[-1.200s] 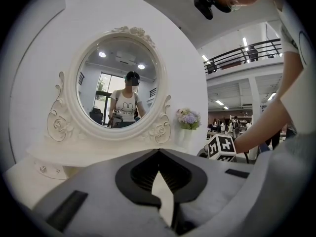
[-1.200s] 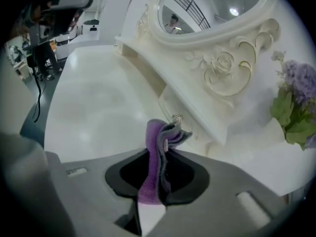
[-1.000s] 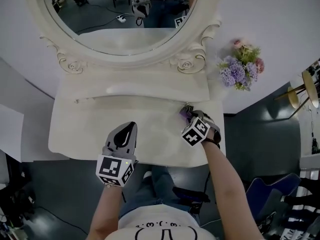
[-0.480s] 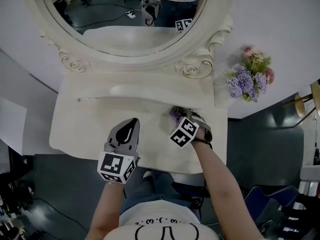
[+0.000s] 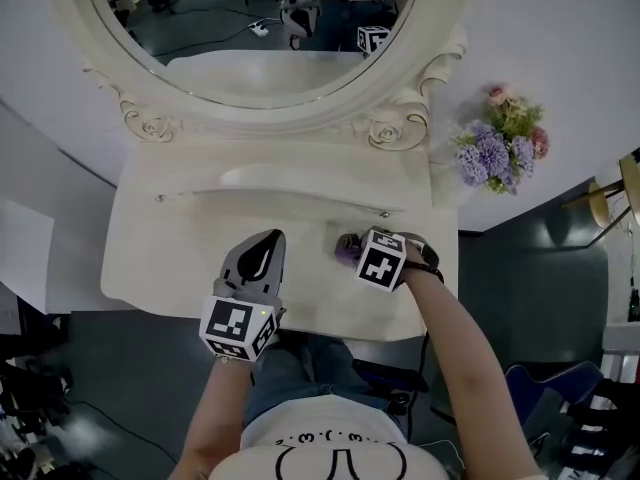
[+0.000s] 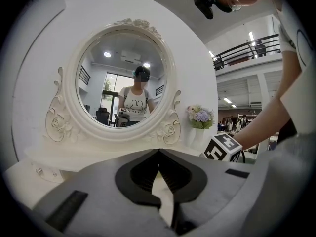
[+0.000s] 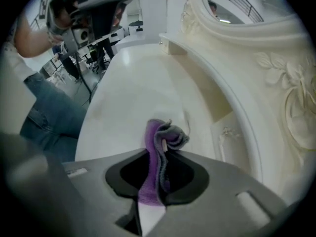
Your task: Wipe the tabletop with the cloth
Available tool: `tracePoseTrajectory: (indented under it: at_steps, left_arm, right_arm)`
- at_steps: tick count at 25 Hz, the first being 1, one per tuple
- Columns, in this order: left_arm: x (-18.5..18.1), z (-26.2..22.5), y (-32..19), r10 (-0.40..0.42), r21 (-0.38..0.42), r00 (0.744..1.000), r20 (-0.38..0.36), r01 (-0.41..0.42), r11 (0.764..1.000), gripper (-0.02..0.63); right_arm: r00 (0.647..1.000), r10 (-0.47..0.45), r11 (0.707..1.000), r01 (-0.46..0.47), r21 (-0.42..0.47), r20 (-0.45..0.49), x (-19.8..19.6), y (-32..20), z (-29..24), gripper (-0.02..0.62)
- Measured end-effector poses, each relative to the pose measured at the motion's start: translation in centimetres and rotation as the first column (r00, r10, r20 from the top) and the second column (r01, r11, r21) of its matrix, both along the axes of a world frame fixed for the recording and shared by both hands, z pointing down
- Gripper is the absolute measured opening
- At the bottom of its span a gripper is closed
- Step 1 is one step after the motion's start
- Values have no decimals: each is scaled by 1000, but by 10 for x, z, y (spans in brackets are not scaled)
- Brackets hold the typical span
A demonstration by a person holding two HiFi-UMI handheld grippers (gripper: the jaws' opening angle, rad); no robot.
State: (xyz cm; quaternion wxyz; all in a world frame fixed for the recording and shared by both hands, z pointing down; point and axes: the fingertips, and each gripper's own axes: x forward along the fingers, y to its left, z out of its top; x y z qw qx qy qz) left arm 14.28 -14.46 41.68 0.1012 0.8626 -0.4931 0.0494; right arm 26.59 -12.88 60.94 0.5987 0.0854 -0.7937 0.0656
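Observation:
A purple and grey cloth is bunched between the jaws of my right gripper, which is shut on it. In the head view the cloth presses on the white tabletop right of centre, just left of the right gripper's marker cube. My left gripper hovers over the front middle of the tabletop with its jaws shut and nothing between them. In the left gripper view its jaws meet at the tip.
A round mirror in an ornate white frame stands behind a raised shelf. A bunch of purple and pink flowers sits off the right end. The tabletop's front edge lies close to my body.
The right gripper has slid the cloth toward the left and nearer to the front of the tabletop. The left gripper has barely moved.

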Motion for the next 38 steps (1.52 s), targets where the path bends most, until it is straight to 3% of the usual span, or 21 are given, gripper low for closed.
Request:
tracePoseTrajectory:
  at_steps: [6,16,22,24,27,32,38]
  left_arm:
    - [-4,-4,8,68,13,998,-13,-68,998,-2]
    - [-32,-13,22,169,27,985,-33,-168,985,-2]
    - [-49,-15,26,194,30,980,-39,-193,981,-2]
    - [-57,-13,26,194,28,980,-39,-193,981,-2]
    - [-71,-8,22,179,16,983,-39,-178,984,-2]
    - [-96,0,14,138,-10,990,-33,-139,990,-2]
    - [-126,13,6,73,-40,997,-18,-74,996,-2]
  right_arm:
    - [998,-54,991,51,-120,-29,-8,68,-1,84]
    - [998,53,986,-55,-157,-17,-21,151,-2,84]
    - [997,69,980,-73,-183,-29,-23,177,-6,84]
    - [995,95,984,-95,-150,-8,-26,163,-14,89]
    - [974,211,977,-211,-4,77,-38,108,-31,90]
    - [920,363,904,-386,182,149,-42,6,-39,92]
    - [928,365,902,-371,221,69,-49,-61,-16,92]
